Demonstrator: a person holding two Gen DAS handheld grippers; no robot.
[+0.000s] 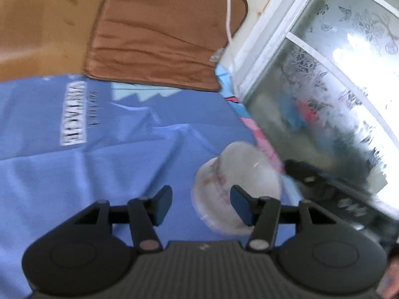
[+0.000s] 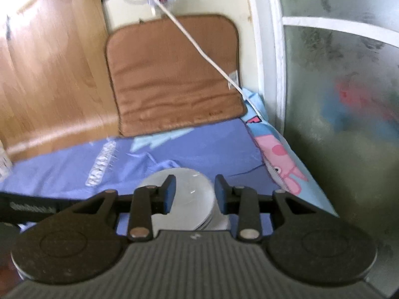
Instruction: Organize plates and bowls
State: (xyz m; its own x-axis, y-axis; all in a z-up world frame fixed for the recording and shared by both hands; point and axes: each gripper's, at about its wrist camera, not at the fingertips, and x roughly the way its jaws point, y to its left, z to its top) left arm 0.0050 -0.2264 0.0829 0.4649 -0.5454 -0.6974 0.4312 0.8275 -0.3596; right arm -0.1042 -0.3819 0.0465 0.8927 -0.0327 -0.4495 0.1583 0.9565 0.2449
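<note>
A stack of white dishes (image 1: 237, 174) with a faint pink pattern sits on the blue cloth (image 1: 99, 164), blurred, just ahead of my left gripper (image 1: 201, 205). That gripper is open; its right finger (image 1: 240, 205) overlaps the stack's near edge in the picture, and only cloth shows in the gap. In the right wrist view the same white stack (image 2: 192, 199) lies under and beyond my right gripper (image 2: 195, 191). Its blue pads stand apart on either side of the stack and do not press on it. Whether the top piece is a bowl or a plate I cannot tell.
A brown mat (image 2: 174, 74) leans against the wall behind the cloth. A frosted window (image 1: 336, 74) and its white frame close off the right side. A white cable (image 2: 199, 49) hangs across the mat. A wooden board (image 2: 49, 74) stands at the left, with a cartoon-print sheet (image 2: 281, 159) along the window.
</note>
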